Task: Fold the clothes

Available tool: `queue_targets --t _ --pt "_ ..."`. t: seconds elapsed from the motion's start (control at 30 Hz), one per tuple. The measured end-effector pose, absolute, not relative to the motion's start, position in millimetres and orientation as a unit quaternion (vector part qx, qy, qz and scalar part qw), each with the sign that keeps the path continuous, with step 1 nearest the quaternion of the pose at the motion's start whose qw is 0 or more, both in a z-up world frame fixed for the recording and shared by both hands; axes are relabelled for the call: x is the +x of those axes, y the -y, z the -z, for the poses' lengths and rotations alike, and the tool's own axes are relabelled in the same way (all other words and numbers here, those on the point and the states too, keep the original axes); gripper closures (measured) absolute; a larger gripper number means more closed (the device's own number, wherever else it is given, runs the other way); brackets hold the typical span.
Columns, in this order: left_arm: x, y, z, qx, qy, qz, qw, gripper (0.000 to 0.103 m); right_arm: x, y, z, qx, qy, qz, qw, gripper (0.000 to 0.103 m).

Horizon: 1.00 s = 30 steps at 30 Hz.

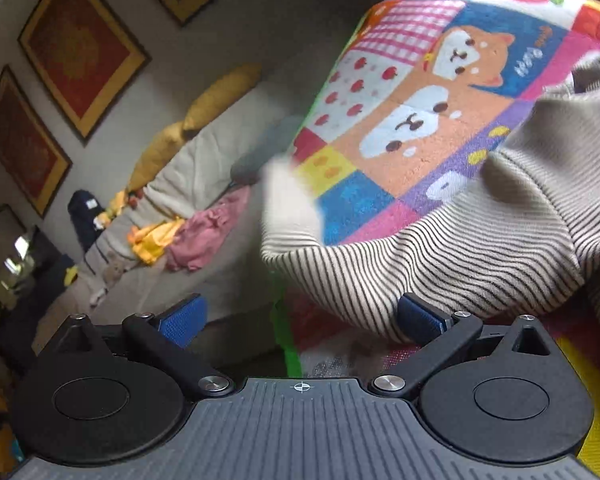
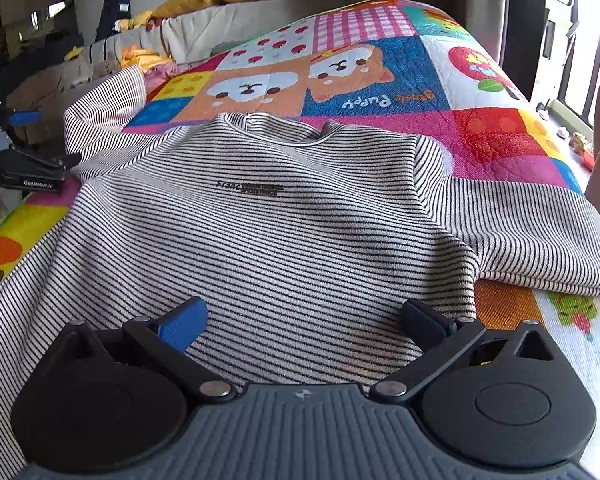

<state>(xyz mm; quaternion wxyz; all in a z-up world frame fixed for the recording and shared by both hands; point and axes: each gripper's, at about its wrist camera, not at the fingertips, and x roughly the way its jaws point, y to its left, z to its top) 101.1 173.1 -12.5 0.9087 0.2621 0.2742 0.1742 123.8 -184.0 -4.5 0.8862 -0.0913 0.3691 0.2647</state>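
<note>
A cream shirt with thin black stripes [image 2: 284,216] lies face up on a bright patchwork quilt [image 2: 380,80], collar pointing away. Its right sleeve [image 2: 532,232] is spread flat to the right. Its left sleeve [image 2: 108,112] is raised and curled at the left. My right gripper [image 2: 304,320] is open, hovering over the shirt's lower body. In the left wrist view my left gripper [image 1: 300,316] is open, tilted, close to the raised striped sleeve [image 1: 440,256] with the quilt [image 1: 420,92] behind. The left gripper also shows in the right wrist view [image 2: 28,144] at the bed's left edge.
A pile of pink and yellow clothes [image 1: 180,236] lies on a cream sofa [image 1: 188,168] with yellow cushions [image 1: 220,96]. Framed pictures [image 1: 80,48] hang on the wall. A window [image 2: 580,60] is to the bed's right.
</note>
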Motion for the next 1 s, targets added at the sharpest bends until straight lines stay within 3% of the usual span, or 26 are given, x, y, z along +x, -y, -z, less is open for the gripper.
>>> queue_targets --t 0.17,0.33,0.5,0.67,0.83,1.0 --pt "82 -157 -34 0.161 -0.209 -0.083 0.961 0.0 137 179 -36 -0.171 -0.295 -0.235 0.91 0.0" --pt "91 -122 -39 0.004 -0.229 0.152 0.961 0.0 202 156 -37 -0.182 -0.289 -0.19 0.92 0.0" --pt "107 -80 -2 -0.004 -0.289 0.19 0.938 0.0 257 132 -2 -0.203 -0.323 -0.173 0.908 0.0" --pt "99 -77 16 -0.002 -0.321 0.175 0.931 0.0 281 145 12 -0.227 -0.284 -0.076 0.928 0.0" --pt "107 -82 22 -0.008 -0.352 0.15 0.924 0.0 285 173 -3 -0.145 -0.323 -0.107 0.929 0.0" --pt "109 -85 23 -0.014 -0.349 0.151 0.925 0.0 248 285 -51 0.106 -0.324 -0.148 0.928 0.0"
